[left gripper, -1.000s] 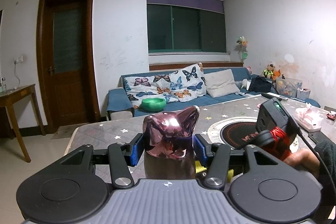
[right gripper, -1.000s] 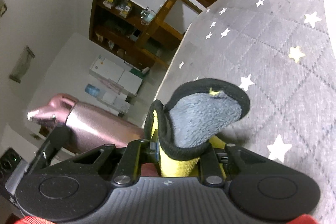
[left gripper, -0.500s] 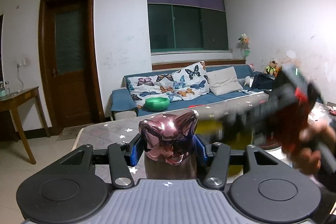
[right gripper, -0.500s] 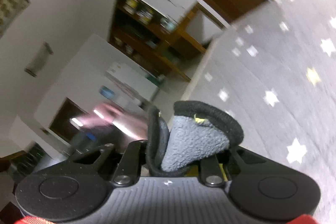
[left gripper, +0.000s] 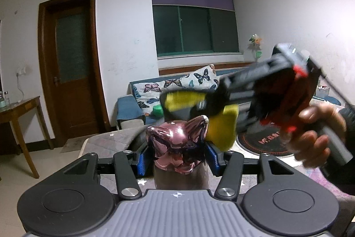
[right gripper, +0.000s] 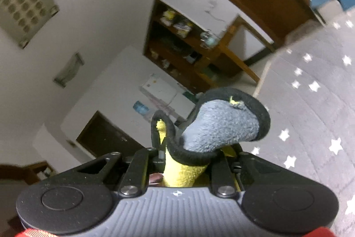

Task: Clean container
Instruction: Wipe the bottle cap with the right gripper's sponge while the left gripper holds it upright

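Observation:
A shiny pink metal container point(left gripper: 177, 143) stands upright between the blue pads of my left gripper point(left gripper: 177, 158), which is shut on it just below its glossy top. My right gripper point(left gripper: 199, 103), blurred and held by a person's hand point(left gripper: 315, 139), reaches in from the right just above the container. It is shut on a yellow cloth point(left gripper: 221, 132) that hangs against the container's upper right side. In the right wrist view the cloth point(right gripper: 221, 126) shows its grey side and black hem, bunched between the fingers of the right gripper point(right gripper: 188, 161). The container is hidden there.
The grey star-patterned table cover point(right gripper: 310, 114) lies below both grippers. A round black plate point(left gripper: 266, 139) is set in the table at right. Behind are a blue sofa point(left gripper: 128, 108) with butterfly cushions, a green bowl point(left gripper: 158, 110), a brown door point(left gripper: 71, 63) and a wooden side table point(left gripper: 20, 108).
My right gripper has risen from table height at the right to above the container, bringing the cloth onto its upper right side. The left gripper and container have stayed put.

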Motion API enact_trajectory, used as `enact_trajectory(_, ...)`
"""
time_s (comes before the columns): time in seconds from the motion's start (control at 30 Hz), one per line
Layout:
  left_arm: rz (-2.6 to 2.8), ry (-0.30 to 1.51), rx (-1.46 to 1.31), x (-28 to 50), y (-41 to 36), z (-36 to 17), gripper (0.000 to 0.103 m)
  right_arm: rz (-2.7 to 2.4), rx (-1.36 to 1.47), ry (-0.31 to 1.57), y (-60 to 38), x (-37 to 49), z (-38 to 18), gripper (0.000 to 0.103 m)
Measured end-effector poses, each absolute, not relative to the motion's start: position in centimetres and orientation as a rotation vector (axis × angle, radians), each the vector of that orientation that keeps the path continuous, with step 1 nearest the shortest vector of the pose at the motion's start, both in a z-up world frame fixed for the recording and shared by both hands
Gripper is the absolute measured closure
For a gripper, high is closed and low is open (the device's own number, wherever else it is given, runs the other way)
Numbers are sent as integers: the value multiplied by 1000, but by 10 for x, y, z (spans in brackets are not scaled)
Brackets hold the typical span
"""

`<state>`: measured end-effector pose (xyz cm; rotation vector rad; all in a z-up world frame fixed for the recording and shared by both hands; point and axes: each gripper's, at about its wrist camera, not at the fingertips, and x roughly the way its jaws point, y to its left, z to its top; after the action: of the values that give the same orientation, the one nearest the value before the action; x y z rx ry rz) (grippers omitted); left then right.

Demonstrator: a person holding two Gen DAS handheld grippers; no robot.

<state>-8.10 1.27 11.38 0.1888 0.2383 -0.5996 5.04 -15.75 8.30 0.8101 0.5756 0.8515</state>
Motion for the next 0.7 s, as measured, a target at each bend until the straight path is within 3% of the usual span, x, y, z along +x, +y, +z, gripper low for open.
enact_trajectory(0.4, -573, 246, 164, -68, 26, 108, 45, 705, 847, 797, -168, 61, -3, 85)
enact_trajectory(0.7, -424, 278, 85, -78, 16, 114, 39, 664, 727, 813, -167, 53, -3, 85)
